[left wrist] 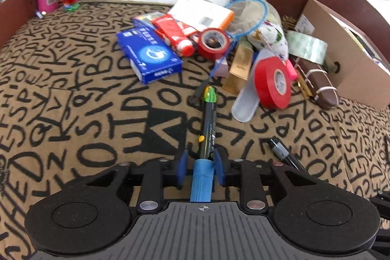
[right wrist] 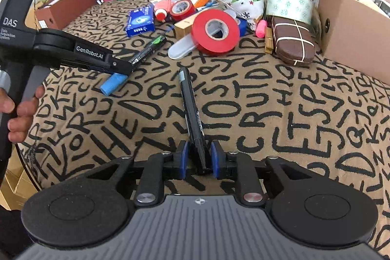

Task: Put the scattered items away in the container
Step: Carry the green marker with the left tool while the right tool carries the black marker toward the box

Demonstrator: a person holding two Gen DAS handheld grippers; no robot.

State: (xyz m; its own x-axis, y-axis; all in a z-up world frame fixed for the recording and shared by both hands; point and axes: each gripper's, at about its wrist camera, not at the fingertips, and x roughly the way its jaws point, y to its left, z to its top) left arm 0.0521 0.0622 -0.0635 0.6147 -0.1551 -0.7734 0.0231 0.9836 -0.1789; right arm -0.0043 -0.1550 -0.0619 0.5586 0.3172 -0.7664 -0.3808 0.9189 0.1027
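Our left gripper [left wrist: 200, 168] squeezes the blue-capped marker [left wrist: 207, 128]. Our right gripper [right wrist: 199, 158] has the black pen [right wrist: 191, 109] between its pads, maybe squeezing it. The box [right wrist: 351, 40] sits apart.

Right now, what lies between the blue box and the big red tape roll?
In the right wrist view, the blue-capped marker held by the left gripper crosses between the blue box and the red tape.

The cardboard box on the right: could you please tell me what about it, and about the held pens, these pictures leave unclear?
- Cardboard box contents: right wrist view, wall hides them; frame edge cuts it.
- Black marker tip: right tongs cover it.
- Blue-capped pen label: left wrist view, too small to read.
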